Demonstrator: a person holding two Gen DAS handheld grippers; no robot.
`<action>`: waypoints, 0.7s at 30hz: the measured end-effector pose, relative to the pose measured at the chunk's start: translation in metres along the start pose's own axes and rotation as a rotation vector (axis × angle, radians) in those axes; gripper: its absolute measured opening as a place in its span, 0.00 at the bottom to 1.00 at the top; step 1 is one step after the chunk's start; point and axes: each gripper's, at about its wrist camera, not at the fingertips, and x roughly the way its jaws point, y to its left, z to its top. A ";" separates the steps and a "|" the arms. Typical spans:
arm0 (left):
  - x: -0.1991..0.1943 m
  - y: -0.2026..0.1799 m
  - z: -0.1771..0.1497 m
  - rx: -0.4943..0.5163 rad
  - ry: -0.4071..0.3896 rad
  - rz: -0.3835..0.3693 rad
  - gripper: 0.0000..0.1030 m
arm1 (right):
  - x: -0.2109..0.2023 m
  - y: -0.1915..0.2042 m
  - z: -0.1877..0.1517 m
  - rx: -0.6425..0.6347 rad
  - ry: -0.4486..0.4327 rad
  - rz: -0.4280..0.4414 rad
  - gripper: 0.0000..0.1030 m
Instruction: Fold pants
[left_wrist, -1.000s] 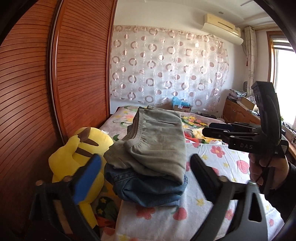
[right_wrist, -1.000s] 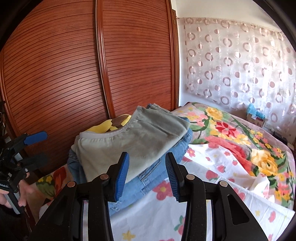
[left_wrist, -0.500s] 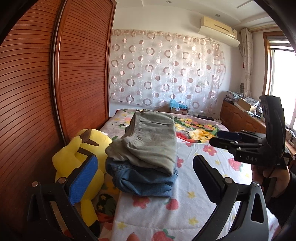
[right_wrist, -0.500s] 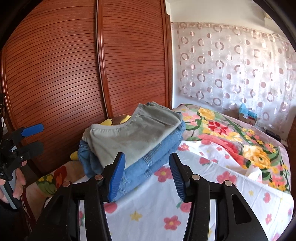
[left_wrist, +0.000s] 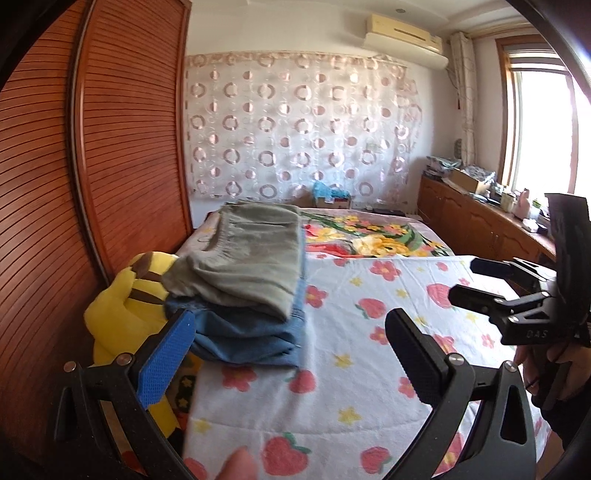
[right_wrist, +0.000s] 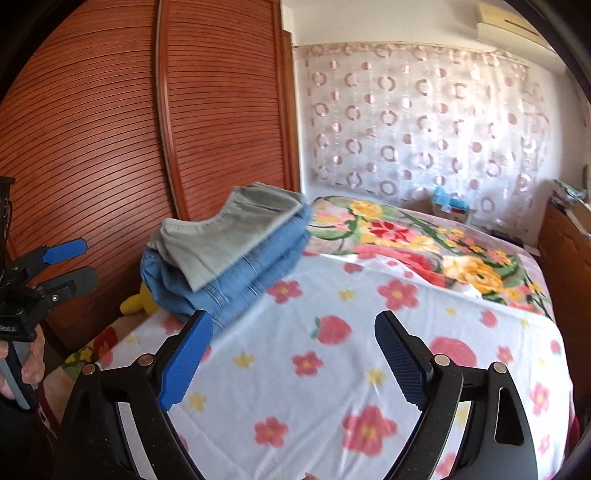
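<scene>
Two folded garments make one stack at the left side of the bed (left_wrist: 369, 369): grey-green pants (left_wrist: 247, 254) on top, blue jeans (left_wrist: 251, 332) beneath, with a yellow plush toy (left_wrist: 122, 306) wedged between the stack and the slatted wooden wardrobe (left_wrist: 92, 166). By the look of it the folding is finished and the pile has been set down; no loose pants show in either view.

The left gripper (left_wrist: 291, 350) hangs just short of the jeans with its fingers wide apart and nothing between them. The right gripper (right_wrist: 295, 354) sits over the bare flowered sheet (right_wrist: 351, 332), its fingers spreading wider at this moment — likewise empty.

To do this step well, I would draw both grippers straight away from the pile and keep the left blue pad clear of the jeans' near edge, since a snag could drag the lower layer and tip the stack toward the toy.

The only legible writing is "DAS" in pale letters on the black body of the right gripper as seen from the left wrist; a box by the circle-patterned curtain (left_wrist: 295, 129) bears a label too small to read.
</scene>
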 end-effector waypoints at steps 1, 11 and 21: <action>0.001 -0.004 -0.001 -0.001 0.003 -0.005 1.00 | -0.006 0.001 -0.003 0.006 -0.001 -0.015 0.88; -0.003 -0.057 -0.009 0.029 0.031 -0.119 1.00 | -0.058 0.015 -0.025 0.094 -0.025 -0.137 0.90; -0.019 -0.098 -0.013 0.059 0.055 -0.163 1.00 | -0.094 0.037 -0.042 0.146 -0.036 -0.220 0.90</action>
